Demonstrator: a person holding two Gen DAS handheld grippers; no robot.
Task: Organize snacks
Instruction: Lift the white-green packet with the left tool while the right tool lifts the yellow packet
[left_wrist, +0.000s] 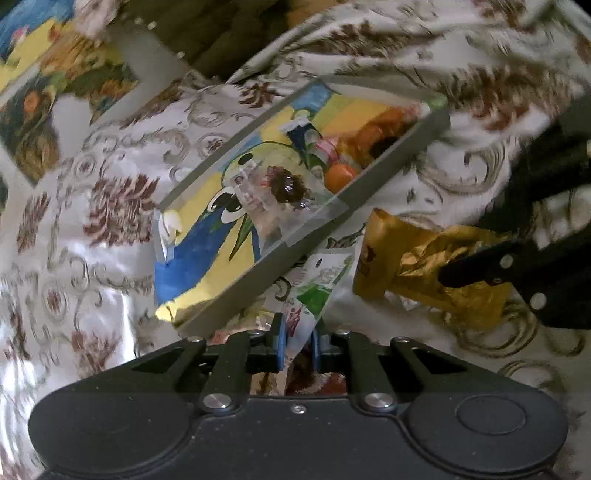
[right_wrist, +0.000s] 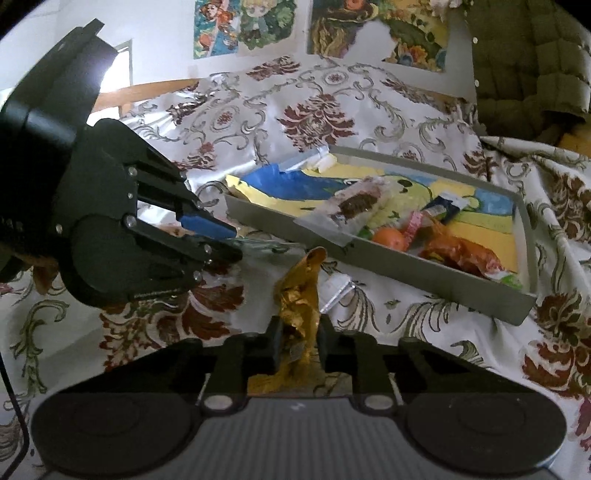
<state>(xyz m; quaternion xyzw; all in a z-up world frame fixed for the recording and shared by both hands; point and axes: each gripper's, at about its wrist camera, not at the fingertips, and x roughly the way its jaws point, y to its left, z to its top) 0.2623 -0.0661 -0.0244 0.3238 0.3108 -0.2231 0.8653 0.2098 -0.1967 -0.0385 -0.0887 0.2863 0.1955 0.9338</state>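
Observation:
A shallow grey tray (left_wrist: 400, 157) (right_wrist: 406, 275) lined with a painted parrot picture lies on the floral cloth. It holds a clear packet with a brown cookie (left_wrist: 286, 188) (right_wrist: 356, 203), a small orange fruit (left_wrist: 341, 176) (right_wrist: 390, 238), an orange wrapper (right_wrist: 461, 254) and other small snacks. My left gripper (left_wrist: 297, 343) (right_wrist: 229, 243) is shut on a white and green snack packet (left_wrist: 319, 280), just outside the tray's near rim. My right gripper (right_wrist: 300, 343) (left_wrist: 452, 275) is shut on a crumpled gold wrapper (right_wrist: 299, 295) (left_wrist: 413, 258), beside the left one and short of the tray.
The floral cloth (right_wrist: 317, 114) covers the whole surface. A clear plastic packet (right_wrist: 338, 293) lies on it by the gold wrapper. A green quilted jacket (right_wrist: 528, 62) hangs at the back right. Colourful paintings (right_wrist: 243, 26) are on the wall behind.

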